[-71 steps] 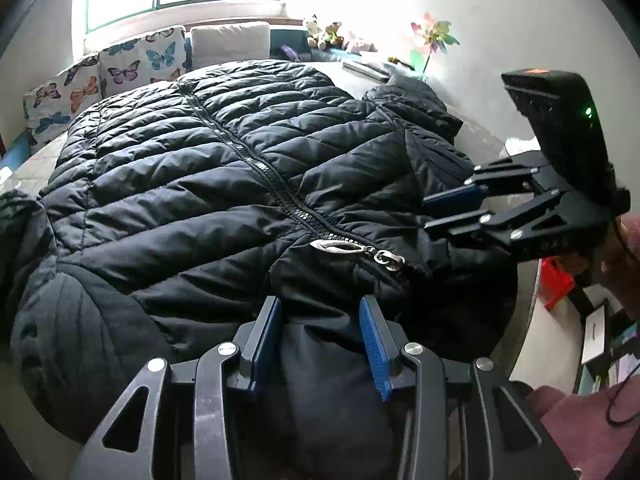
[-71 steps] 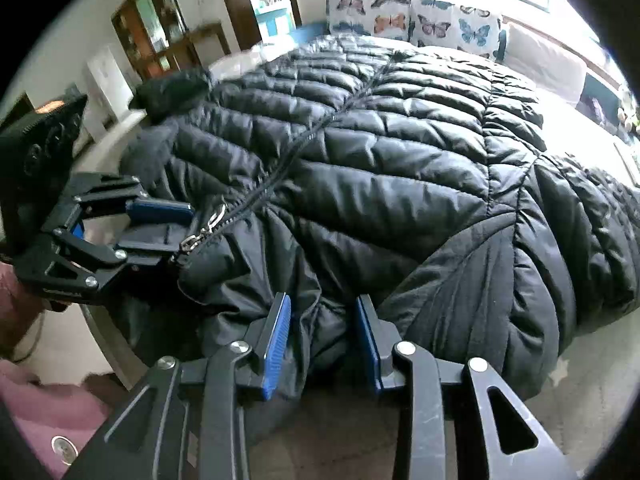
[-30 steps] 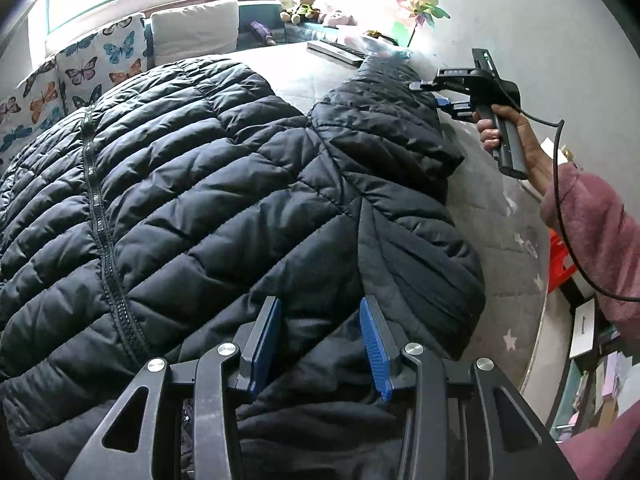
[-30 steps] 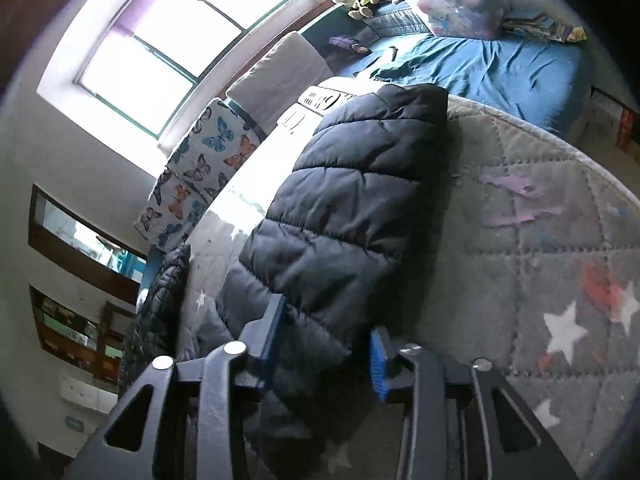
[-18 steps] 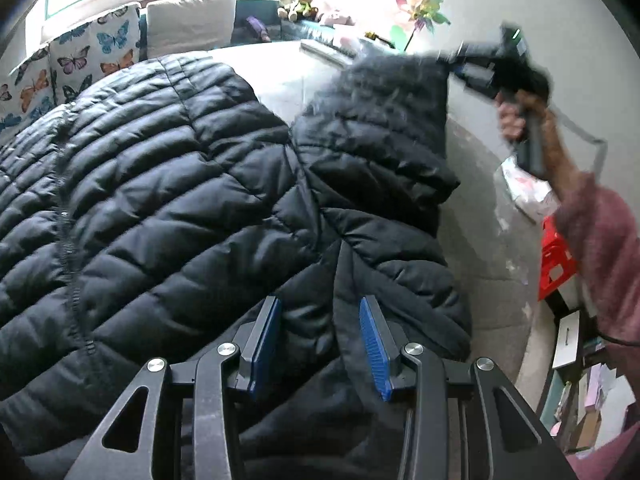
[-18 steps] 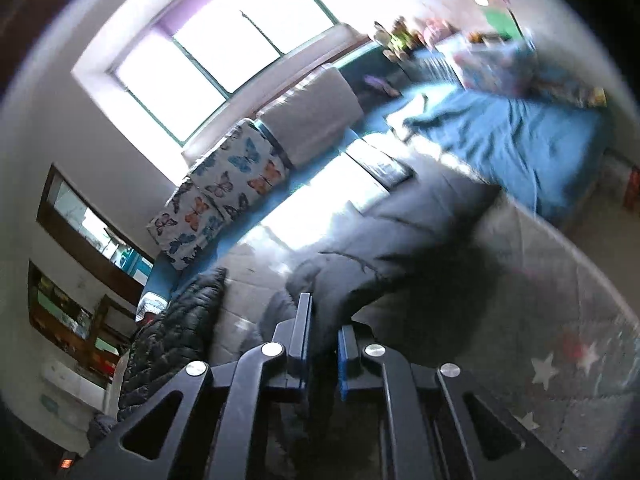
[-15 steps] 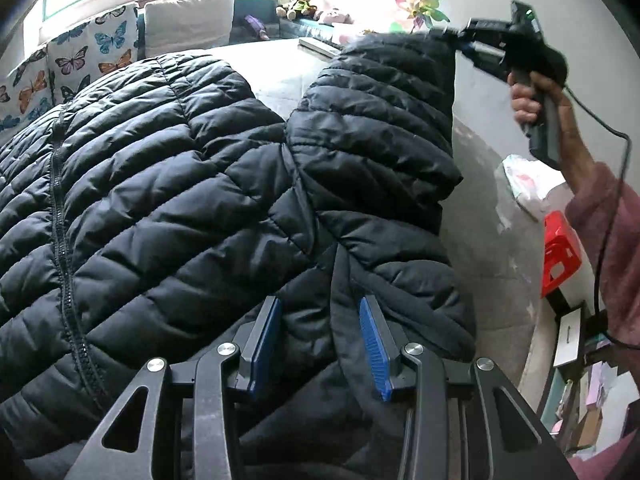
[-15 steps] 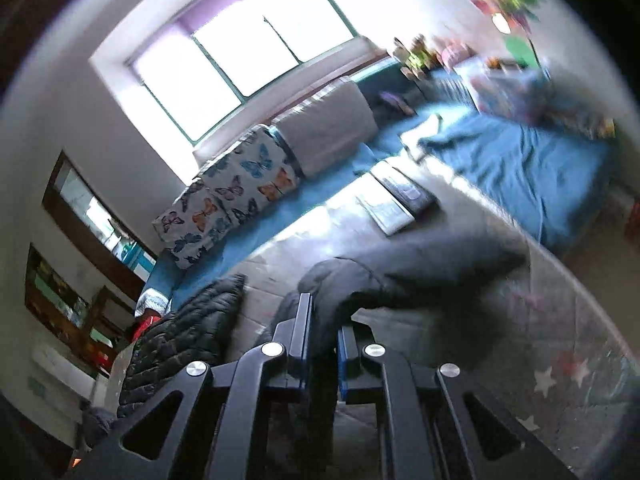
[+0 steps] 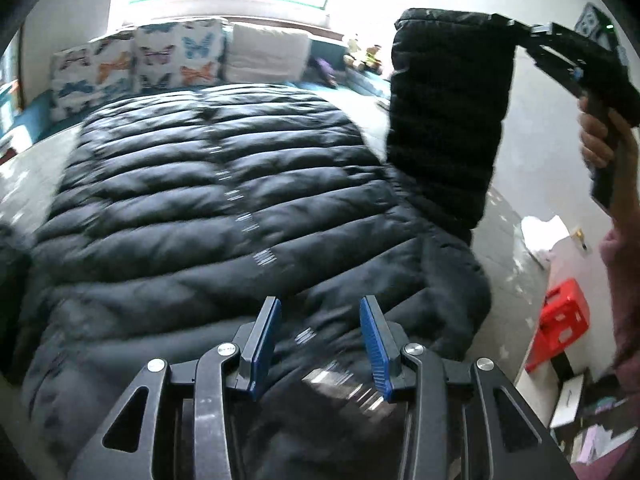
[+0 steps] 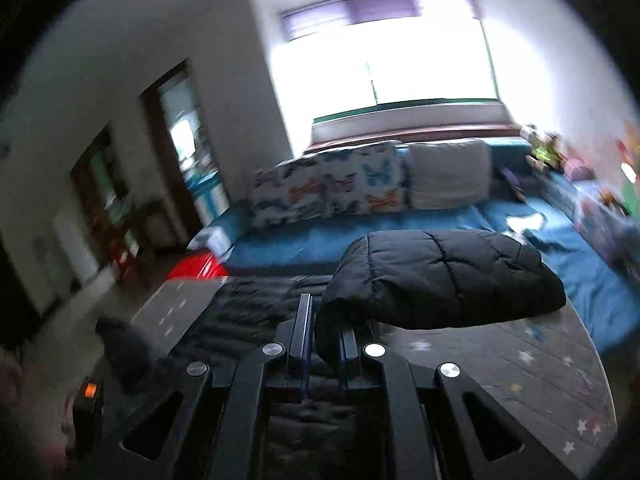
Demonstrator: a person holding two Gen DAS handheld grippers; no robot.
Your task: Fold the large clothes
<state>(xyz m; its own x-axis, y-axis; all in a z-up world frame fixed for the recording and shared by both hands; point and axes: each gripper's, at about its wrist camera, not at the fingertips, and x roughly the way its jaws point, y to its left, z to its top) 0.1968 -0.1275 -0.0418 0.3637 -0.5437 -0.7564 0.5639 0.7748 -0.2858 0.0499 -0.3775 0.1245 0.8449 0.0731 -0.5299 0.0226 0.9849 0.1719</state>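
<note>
A black quilted puffer jacket [image 9: 208, 208] lies spread on a grey star-patterned surface [image 9: 508, 248], zip up the middle. My right gripper [image 9: 510, 26] is raised at the upper right of the left wrist view and shut on the cuff of the jacket's sleeve [image 9: 444, 120], which hangs down from it. In the right wrist view the same gripper [image 10: 324, 332] pinches the sleeve [image 10: 440, 276], which bulges out to the right. My left gripper [image 9: 318, 344] hovers over the jacket's near part with its blue pads [image 9: 262, 344] apart and nothing pinched between them.
Butterfly cushions [image 9: 136, 60] and a white cushion [image 9: 268, 54] line a blue bench [image 10: 360, 236] under the window. A red crate [image 9: 564, 320] stands on the floor at right. A hand [image 9: 600, 140] and pink sleeve hold the right gripper. White paper [image 9: 544, 232] lies near the surface's edge.
The right gripper closed on the sleeve's cuff and lifted it high, so the sleeve now hangs upright. The left gripper swung across the jacket with its pads unchanged.
</note>
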